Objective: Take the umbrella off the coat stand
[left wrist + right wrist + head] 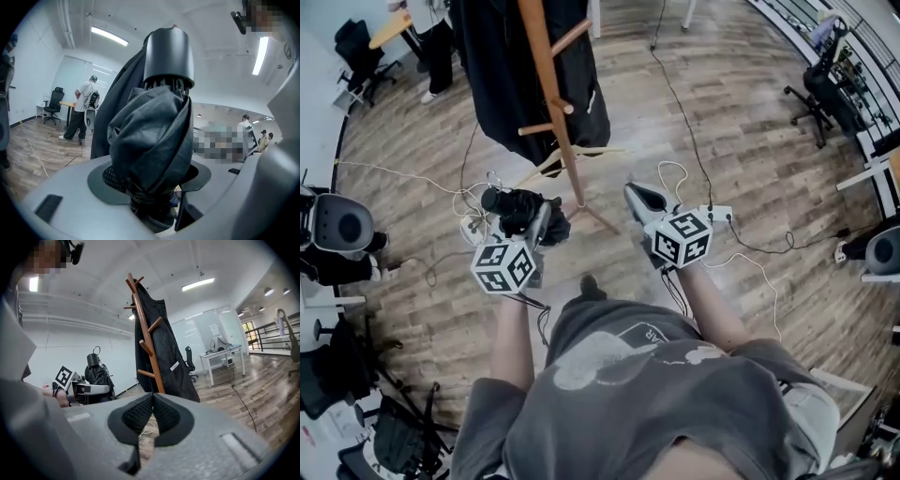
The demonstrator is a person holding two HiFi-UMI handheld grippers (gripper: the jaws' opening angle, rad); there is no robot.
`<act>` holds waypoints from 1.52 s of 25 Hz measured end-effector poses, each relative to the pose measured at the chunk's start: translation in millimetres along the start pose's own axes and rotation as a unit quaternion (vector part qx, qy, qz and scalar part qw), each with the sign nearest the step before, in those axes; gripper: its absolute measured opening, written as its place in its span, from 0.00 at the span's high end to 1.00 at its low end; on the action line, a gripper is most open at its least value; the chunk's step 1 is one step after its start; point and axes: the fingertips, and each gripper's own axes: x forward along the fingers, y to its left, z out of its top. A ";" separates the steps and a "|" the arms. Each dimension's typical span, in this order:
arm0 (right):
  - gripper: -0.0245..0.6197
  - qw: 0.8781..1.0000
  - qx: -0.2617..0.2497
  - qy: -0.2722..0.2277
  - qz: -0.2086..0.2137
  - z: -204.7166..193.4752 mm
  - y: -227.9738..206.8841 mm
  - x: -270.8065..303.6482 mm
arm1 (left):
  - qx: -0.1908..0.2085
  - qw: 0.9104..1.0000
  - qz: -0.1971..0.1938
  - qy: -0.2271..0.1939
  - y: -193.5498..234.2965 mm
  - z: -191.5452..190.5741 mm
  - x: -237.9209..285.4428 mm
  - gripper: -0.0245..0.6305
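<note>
A: Left gripper [541, 221], state?

B: Its fingers [108, 176] are clamped on the folded black umbrella [151, 136]. The bunched fabric fills the gap between them. The capped end stands out past the fingertips, pointing away from the camera. In the left gripper view the fabric covers most of both pads, and the part of the umbrella behind the fingers is hidden.

A: Umbrella relative to the coat stand [549, 89]?

B: Apart from it. In the head view the umbrella [519, 210] sits between the left fingers, to the left of the stand's pole near its foot, not touching it. The top of the stand is cut off by the frame edge there.

A: Right gripper [640, 201]?

B: The fingers [137, 414] are closed pad to pad with nothing between them. Beyond their tips the right gripper view shows the coat stand [146, 341] upright with a black coat [165, 350] hanging on it. The left gripper [89, 389] and umbrella [96, 375] appear to the left of the fingers.

A: Anything unclear?

B: The coat [502, 66] hides the far-side pegs, and the umbrella's handle cannot be made out.
</note>
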 end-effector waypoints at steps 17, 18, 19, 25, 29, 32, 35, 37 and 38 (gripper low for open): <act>0.96 0.998 -0.008 -0.010 0.059 -21.8 13.5 -137.1 | -0.020 0.999 0.042 -0.021 -133.1 -40.6 -89.0 0.55; 0.96 0.998 -0.009 -0.009 0.063 -24.0 15.5 -141.1 | -0.022 0.998 0.047 -0.021 -137.1 -44.2 -95.9 0.55; 0.96 0.998 -0.011 -0.009 0.066 -25.8 17.7 -144.8 | -0.025 0.998 0.051 -0.021 -140.9 -47.2 -103.4 0.55; 0.96 0.996 -0.019 -0.008 0.083 -30.0 28.4 -156.0 | -0.023 0.997 0.072 -0.030 -160.3 -54.0 -139.7 0.55; 0.96 0.996 -0.024 -0.008 0.091 -28.4 41.1 -157.3 | -0.026 0.996 0.080 -0.029 -161.7 -60.4 -151.4 0.55; 0.96 0.995 -0.034 -0.005 0.094 -28.0 47.0 -160.3 | -0.033 0.996 0.078 -0.031 -162.4 -64.7 -152.5 0.55; 0.96 0.995 -0.035 -0.002 0.090 -30.5 47.9 -162.3 | -0.038 0.996 0.070 -0.033 -163.7 -68.1 -150.5 0.55; 0.96 0.996 -0.034 0.000 0.086 -32.8 49.5 -164.9 | -0.040 0.997 0.063 -0.032 -165.7 -71.9 -150.4 0.55; 0.96 0.996 -0.034 0.001 0.084 -34.3 51.1 -166.2 | -0.040 0.997 0.060 -0.030 -166.7 -74.4 -151.2 0.55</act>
